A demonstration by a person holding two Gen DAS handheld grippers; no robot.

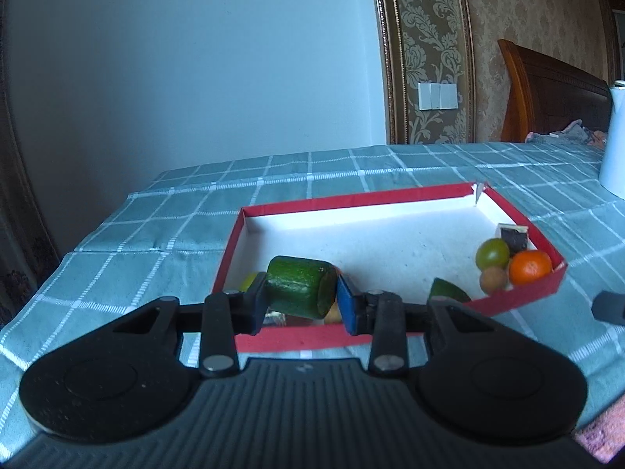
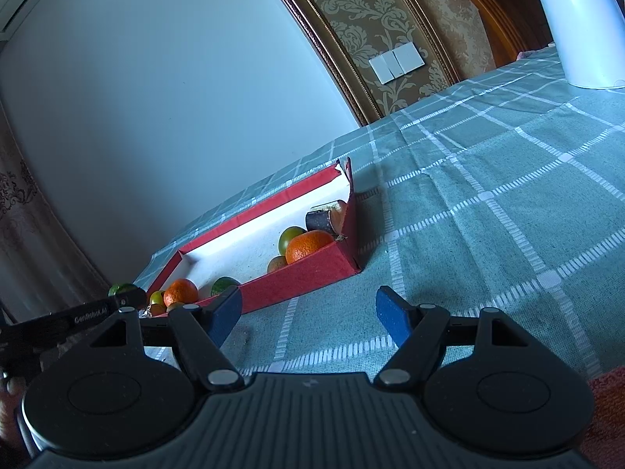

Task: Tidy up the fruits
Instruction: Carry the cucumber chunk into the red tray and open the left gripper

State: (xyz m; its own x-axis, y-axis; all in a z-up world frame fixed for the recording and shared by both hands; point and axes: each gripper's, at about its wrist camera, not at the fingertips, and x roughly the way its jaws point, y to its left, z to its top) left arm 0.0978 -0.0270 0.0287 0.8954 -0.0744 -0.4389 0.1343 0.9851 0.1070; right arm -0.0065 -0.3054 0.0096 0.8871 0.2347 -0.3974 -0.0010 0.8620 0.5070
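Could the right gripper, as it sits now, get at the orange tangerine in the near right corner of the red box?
Probably yes. The right gripper is open and empty over bare cloth, and the orange tangerine lies just behind the red cardboard box's low wall; it would need to clear that wall.

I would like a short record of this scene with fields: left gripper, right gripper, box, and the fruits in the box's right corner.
left gripper: shut on the green cucumber piece, held over the box's near edge
right gripper: open, nothing between the pads, over the checked tablecloth
box: red, shallow, white inside, open top
right corner: orange mandarin, green round fruit, small brown fruit
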